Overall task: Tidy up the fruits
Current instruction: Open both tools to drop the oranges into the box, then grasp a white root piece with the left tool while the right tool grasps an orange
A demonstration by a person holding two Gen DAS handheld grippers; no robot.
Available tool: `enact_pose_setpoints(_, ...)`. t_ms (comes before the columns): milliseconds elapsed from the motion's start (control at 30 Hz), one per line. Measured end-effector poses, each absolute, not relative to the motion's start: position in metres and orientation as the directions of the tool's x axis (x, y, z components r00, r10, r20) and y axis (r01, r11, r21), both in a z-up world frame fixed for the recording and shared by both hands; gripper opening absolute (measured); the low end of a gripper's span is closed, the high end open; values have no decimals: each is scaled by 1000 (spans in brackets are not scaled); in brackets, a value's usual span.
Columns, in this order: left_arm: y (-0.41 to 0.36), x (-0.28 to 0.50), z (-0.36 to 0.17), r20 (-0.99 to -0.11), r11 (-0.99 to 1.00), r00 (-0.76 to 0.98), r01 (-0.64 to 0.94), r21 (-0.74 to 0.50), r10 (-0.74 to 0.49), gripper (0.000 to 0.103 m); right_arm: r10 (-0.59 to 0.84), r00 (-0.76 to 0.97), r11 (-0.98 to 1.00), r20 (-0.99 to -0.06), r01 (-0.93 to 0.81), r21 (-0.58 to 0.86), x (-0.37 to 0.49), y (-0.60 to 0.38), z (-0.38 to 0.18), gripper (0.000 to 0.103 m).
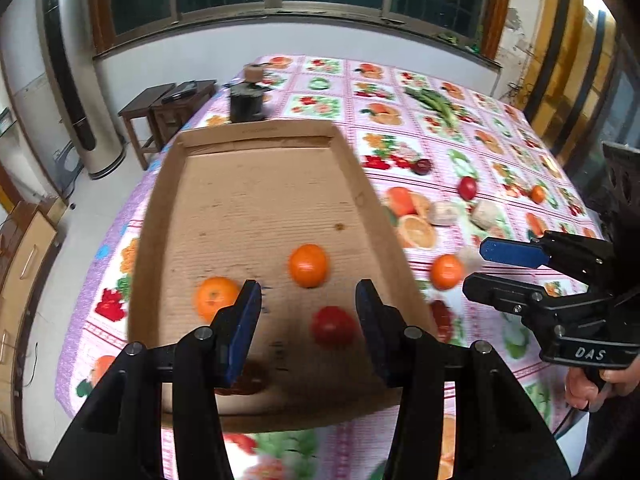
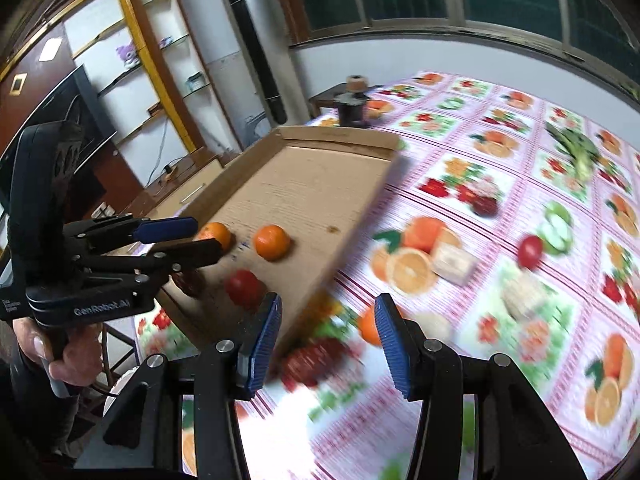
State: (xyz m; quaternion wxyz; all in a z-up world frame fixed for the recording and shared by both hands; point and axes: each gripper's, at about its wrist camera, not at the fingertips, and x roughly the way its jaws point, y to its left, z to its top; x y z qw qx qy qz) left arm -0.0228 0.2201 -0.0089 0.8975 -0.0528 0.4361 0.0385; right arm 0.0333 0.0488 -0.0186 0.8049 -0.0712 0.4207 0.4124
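A shallow cardboard tray (image 1: 256, 136) (image 2: 320, 152) lies on the fruit-print tablecloth. In it are two oranges (image 1: 308, 265) (image 1: 216, 298) (image 2: 272, 242) (image 2: 216, 234), a red fruit (image 1: 333, 326) (image 2: 244, 288) and a dark red fruit (image 1: 244, 380) near the front edge. My left gripper (image 1: 308, 300) is open and empty above the tray's near end. My right gripper (image 2: 328, 320) (image 1: 476, 268) is open and empty just right of the tray, close to a loose orange (image 1: 446, 271) (image 2: 368, 326). Another red fruit (image 1: 467, 188) (image 2: 530, 251) lies farther out.
A dark plum (image 1: 422, 167), a small orange (image 1: 537, 194), two pale lumpy items (image 1: 444, 213) (image 1: 486, 214) and green vegetables (image 1: 436, 104) (image 2: 576, 152) lie on the cloth. A dark jar with a cork (image 1: 247, 96) (image 2: 354, 106) stands behind the tray. The table's edge drops off left.
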Motion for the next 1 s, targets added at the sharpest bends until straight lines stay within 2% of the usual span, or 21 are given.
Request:
enact_pose_setpoints(733,114,4,-14,-806,989,575,99,-107,-144,47,476,463,840,-747,-492,229,51,-108,-28,50)
enact_pose_setpoints(1000,81,24,-19,-816,980,546,156,-122,-188,47,402,496,879,-770,-445,172,65,-138,-33,50)
